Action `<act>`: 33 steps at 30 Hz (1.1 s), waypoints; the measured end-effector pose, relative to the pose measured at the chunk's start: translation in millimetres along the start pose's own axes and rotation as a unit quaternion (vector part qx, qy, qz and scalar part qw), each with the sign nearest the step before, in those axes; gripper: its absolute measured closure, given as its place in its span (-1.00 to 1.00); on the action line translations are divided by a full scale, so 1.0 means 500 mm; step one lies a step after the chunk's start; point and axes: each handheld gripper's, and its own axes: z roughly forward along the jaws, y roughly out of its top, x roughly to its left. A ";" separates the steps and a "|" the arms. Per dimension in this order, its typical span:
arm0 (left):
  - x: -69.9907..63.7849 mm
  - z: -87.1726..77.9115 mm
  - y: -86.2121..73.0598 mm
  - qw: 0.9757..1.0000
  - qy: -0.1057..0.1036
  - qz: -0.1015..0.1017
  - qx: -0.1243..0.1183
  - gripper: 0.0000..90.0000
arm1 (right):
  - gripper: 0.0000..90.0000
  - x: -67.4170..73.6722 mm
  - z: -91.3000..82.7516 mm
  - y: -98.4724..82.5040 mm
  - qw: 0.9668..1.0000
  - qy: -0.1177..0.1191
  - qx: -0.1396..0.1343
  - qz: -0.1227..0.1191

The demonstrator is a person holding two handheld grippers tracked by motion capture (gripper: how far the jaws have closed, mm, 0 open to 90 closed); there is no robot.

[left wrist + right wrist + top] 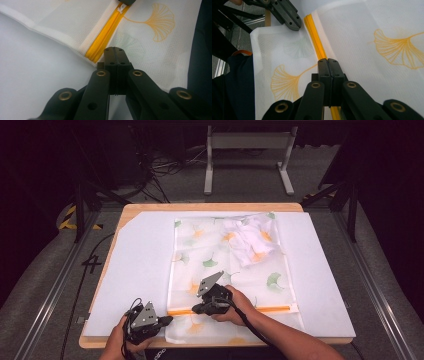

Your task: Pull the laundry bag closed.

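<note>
A white mesh bag (pixel 225 270) printed with ginkgo leaves lies flat on the white mat, its orange zipper (pixel 260 309) running across near the front edge. My left gripper (pixel 170 319) is shut, its tips (pixel 114 48) pinching the bag's edge at the zipper's left end (pixel 100 47). My right gripper (pixel 194 310) is shut over the zipper (pixel 313 32), and its tips (pixel 328 60) hide the slider. In the left gripper view a small white zipper pull (pixel 121 8) leads up into the right gripper (pixel 127 2). The left gripper (pixel 295 25) sits beside the zipper's far end.
A crumpled white garment (pixel 250 240) with orange print lies at the bag's far right part; whether it is inside or on top is unclear. The white mat (pixel 140 260) covers a wooden table (pixel 210 206). Metal frames and cables stand beyond the table.
</note>
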 end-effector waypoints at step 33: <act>-0.001 0.000 0.000 1.000 0.002 0.000 -0.001 1.00 | 1.00 0.002 -0.031 -0.030 1.000 -0.021 0.012 -0.007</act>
